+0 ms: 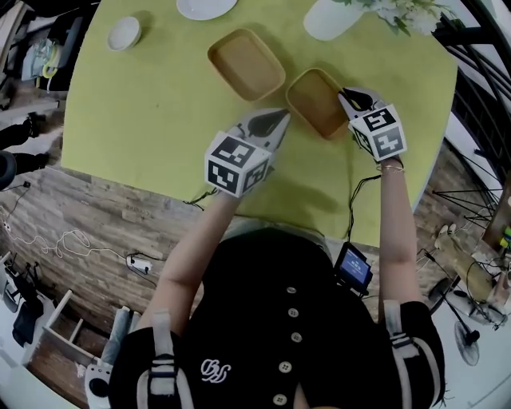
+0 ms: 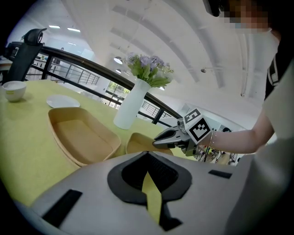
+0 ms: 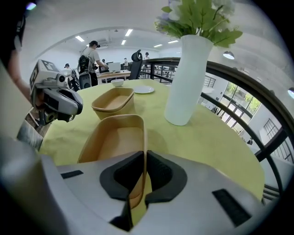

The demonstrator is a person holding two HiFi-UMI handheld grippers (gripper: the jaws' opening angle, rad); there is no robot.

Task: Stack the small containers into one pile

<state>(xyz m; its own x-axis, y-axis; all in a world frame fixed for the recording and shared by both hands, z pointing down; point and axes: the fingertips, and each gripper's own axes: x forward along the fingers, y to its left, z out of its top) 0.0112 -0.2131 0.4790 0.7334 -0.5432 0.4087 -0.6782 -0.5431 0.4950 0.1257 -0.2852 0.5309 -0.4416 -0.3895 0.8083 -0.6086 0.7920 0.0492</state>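
Head view, desk: a round desk under a yellow-green cloth carries two tan oblong paper containers, apart and unstacked.
Head view, containers: the near tan container lies to the right; the far tan container lies up and left of it.
Head view, right gripper: the right gripper sits at the near tan container's right rim.
Head view, left gripper: the left gripper is just left of that container.
Head view, far edge: a white vase, a white plate and a small white bowl.
Left gripper view, left gripper: its jaws are closed together with nothing between them.
Left gripper view, containers: the far tan container is ahead on the left; the near one is beyond the jaws, with the right gripper at its rim.
Right gripper view, right gripper: it is clamped on the near tan container's side wall, one pad on each face.
Right gripper view, surroundings: the far tan container is beyond, the left gripper at the left, the white vase at the right.
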